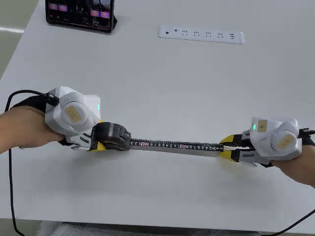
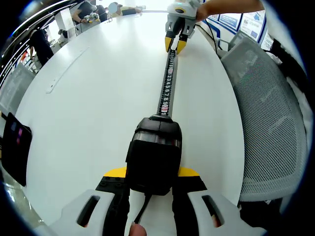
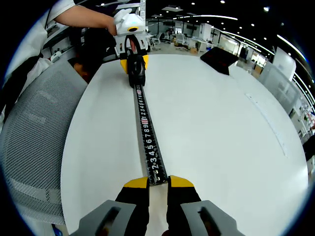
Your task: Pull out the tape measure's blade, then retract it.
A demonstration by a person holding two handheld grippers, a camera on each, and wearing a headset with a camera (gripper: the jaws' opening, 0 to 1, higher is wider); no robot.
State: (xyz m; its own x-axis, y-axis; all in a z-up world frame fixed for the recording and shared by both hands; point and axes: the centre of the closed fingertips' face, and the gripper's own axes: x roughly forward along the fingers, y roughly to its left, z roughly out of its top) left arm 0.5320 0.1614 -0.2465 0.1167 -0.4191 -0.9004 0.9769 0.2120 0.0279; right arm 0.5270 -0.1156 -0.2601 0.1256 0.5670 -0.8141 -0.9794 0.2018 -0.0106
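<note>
Blade runs out of the case across the lower middle of the head view, lying flat over the table with its numbers up. The case sits at lower left, clamped between the jaws of the left gripper; in the left gripper view the jaws press both its sides at lower centre. The blade's free end is at lower right, pinched by the right gripper, whose jaws are closed on the tip, as the right gripper view shows at its lower centre. The pull-out looks done or nearly so: a good stretch of blade is out and seems taut between the two grippers. What is left, I judge, is the retract, feeding the tip back to the case under control. A power strip lies at upper right and a dark screen at upper left, both well apart from the work.
</note>
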